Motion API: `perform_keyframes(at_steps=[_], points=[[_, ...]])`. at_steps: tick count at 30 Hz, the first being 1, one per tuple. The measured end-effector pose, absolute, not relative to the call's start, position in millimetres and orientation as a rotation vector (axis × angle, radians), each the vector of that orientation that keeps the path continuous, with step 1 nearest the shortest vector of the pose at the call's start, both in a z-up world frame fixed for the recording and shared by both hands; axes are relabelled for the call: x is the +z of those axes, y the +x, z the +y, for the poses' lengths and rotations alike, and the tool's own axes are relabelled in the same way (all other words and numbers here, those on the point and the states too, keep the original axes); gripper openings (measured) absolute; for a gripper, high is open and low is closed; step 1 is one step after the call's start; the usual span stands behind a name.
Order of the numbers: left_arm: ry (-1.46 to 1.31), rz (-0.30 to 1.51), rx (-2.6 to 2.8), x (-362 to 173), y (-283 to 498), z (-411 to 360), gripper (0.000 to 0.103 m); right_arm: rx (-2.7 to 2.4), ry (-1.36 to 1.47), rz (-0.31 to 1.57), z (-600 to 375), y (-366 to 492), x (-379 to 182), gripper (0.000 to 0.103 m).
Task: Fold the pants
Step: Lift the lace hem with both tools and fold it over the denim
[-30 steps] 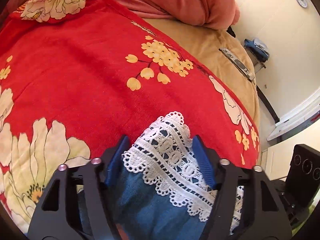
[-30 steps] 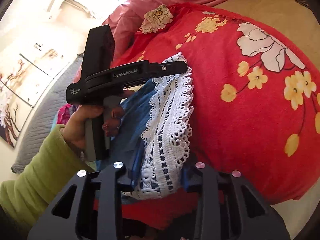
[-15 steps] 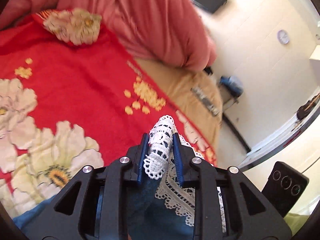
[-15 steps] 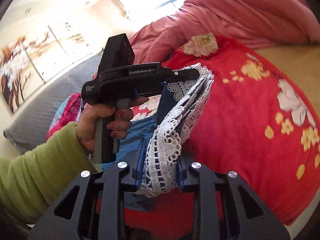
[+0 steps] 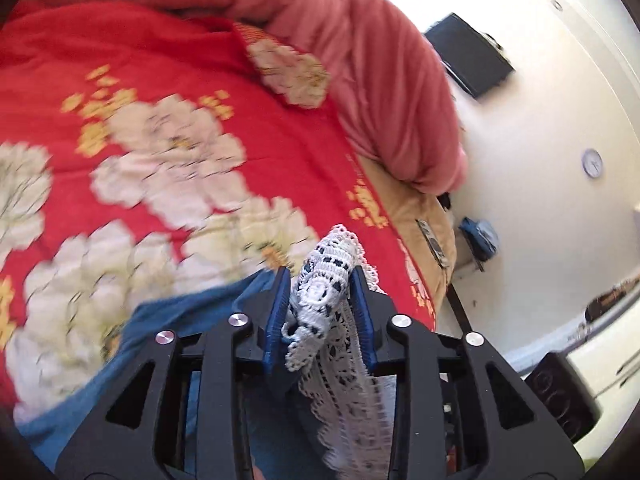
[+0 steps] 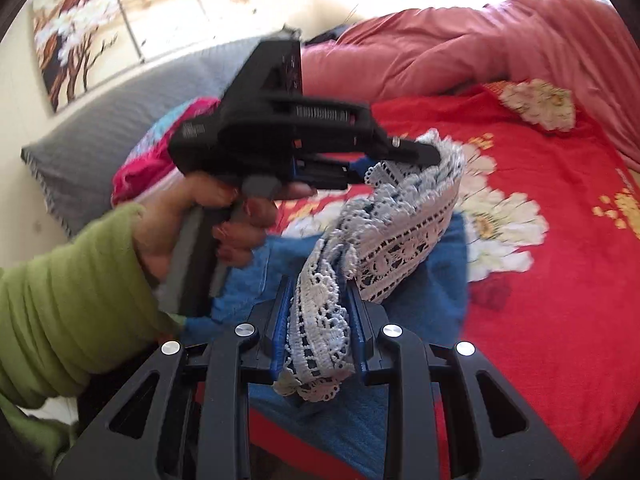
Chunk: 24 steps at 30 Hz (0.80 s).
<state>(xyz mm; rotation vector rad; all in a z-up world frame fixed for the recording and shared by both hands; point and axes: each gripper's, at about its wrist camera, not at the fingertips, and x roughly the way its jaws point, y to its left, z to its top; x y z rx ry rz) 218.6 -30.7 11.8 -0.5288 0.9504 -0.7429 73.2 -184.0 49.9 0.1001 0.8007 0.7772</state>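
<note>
The pants are blue denim (image 5: 192, 320) with a white lace hem (image 5: 332, 264). My left gripper (image 5: 320, 276) is shut on the lace hem and holds it above the red floral bedspread (image 5: 160, 80). In the right wrist view my right gripper (image 6: 318, 292) is shut on another part of the lace hem (image 6: 404, 216). The hem hangs between both grippers, lifted off the bed. The left gripper (image 6: 432, 152) also shows there, held by a hand in a green sleeve (image 6: 64, 292). The blue denim (image 6: 440, 280) drapes below.
A pink quilt (image 5: 360, 40) is bunched at the far side of the bed. A grey pillow (image 6: 100, 120) and a colourful cloth (image 6: 160, 148) lie at the left. The tan mattress edge (image 5: 424, 216) drops off to the floor at the right.
Both grippers closed on the lace hem and lifted it off the bedspread. They have swung it up and over toward the far side of the bed.
</note>
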Motion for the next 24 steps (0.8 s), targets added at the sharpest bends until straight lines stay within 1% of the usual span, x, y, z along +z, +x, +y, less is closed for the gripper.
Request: perform_keyframes(at_steps=[1,2,3,5,7,8,9,10,11,13,14,15,16,20,21,22,24], points=[[-0.564,0.953,-0.74,11,214,-22,0.034,0.784,0.08,0.82,-177,73,43,0.024],[-0.586,0.957,-0.725,9,211,-11,0.041,0.797,0.048,0.838,-168,71,35,0.024],[-0.626,0.971,-0.701,5,206,0,0.052,0.804,0.031,0.844,-163,69,31,0.024],[-0.713,0.996,-0.674,-4,202,17,0.058,0.835,0.001,0.853,-153,64,25,0.024],[-0.794,0.988,-0.667,-10,199,33,0.069,0.856,-0.044,0.832,-145,59,25,0.027],[-0.802,0.999,-0.654,-13,199,38,0.071,0.874,-0.068,0.819,-139,55,26,0.027],[-0.797,1.023,-0.635,-17,202,41,0.072,0.89,-0.084,0.81,-133,51,25,0.03],[-0.804,1.031,-0.619,-20,203,43,0.073,0.907,-0.093,0.808,-132,50,24,0.036],[-0.823,1.037,-0.604,-23,204,47,0.074,0.933,-0.11,0.811,-126,47,21,0.038],[-0.858,1.064,-0.58,-30,208,53,0.075,0.962,-0.144,0.815,-117,40,15,0.05],[-0.857,1.072,-0.569,-33,208,57,0.075,0.984,-0.161,0.81,-114,35,13,0.053],[-0.841,1.083,-0.555,-35,210,57,0.075,0.999,-0.171,0.8,-113,33,13,0.059],[-0.831,1.095,-0.543,-38,209,59,0.075,1.007,-0.172,0.793,-114,32,14,0.061],[-0.764,1.149,-0.519,-41,207,51,0.075,1.044,-0.075,0.732,-134,30,33,0.064],[-0.747,1.145,-0.528,-40,206,48,0.067,1.035,-0.048,0.713,-140,31,39,0.065],[-0.745,1.139,-0.537,-39,206,47,0.054,1.014,-0.022,0.694,-148,35,43,0.071],[-0.725,1.133,-0.54,-37,206,46,0.049,0.911,0.02,0.684,-167,52,47,0.076]])
